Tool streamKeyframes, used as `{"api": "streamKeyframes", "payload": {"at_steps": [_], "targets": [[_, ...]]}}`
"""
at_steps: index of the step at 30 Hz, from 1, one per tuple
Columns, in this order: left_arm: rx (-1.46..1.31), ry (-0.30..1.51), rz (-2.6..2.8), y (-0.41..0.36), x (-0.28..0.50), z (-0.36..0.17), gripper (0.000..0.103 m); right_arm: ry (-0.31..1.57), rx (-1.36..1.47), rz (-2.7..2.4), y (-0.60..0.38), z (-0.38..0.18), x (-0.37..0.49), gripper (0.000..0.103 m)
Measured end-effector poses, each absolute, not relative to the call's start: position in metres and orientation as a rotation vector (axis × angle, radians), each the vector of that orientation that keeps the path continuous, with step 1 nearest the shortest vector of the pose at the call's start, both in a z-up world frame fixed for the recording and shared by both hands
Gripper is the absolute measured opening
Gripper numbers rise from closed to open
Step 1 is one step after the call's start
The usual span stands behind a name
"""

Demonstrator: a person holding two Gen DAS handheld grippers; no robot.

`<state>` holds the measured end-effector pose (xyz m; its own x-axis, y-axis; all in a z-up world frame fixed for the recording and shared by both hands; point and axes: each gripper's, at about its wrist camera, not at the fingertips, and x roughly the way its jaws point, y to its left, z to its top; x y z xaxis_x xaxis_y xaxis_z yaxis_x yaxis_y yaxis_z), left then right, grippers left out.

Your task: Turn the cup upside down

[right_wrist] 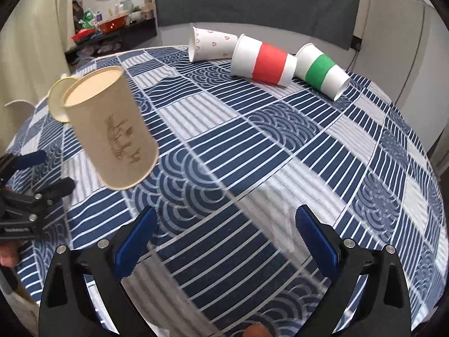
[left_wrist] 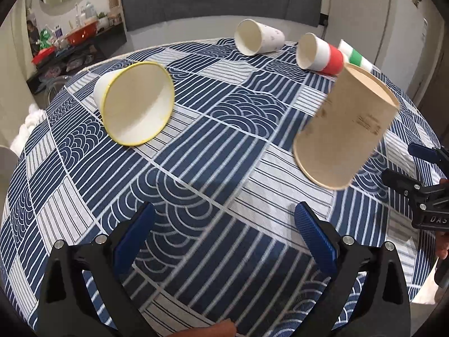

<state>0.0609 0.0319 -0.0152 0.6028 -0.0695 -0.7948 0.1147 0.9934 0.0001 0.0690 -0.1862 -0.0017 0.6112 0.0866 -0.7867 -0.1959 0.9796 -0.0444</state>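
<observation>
Brown cup (left_wrist: 346, 129) tilted, mouth downward, blurred, on or just above bench (left_wrist: 224, 146); contact unclear. Left hand-held gripper (left_wrist: 224, 241) wide apart, empty, near cup. Right hand-held gripper (right_wrist: 224, 241) wide apart, empty. Yellow-rimmed cup (left_wrist: 137, 102) on side left of brown cup.

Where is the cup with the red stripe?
The red-striped cup lies on its side at the far end of the table, between the heart-patterned cup and the green-striped cup.
</observation>
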Motion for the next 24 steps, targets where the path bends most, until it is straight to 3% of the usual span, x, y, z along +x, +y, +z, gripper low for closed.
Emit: {"api": "streamKeyframes", "payload": {"at_steps": [9,24], "targets": [[0.003,0.940,0.024,0.044,0.105,-0.017,0.098,0.963,-0.076,0.194,-0.199,-0.009,0.129,0.096],[-0.003,0.939,0.026,0.043,0.108,-0.016,0.099,0.943,-0.066,0.189,-0.198,-0.009,0.134,0.097]]}}
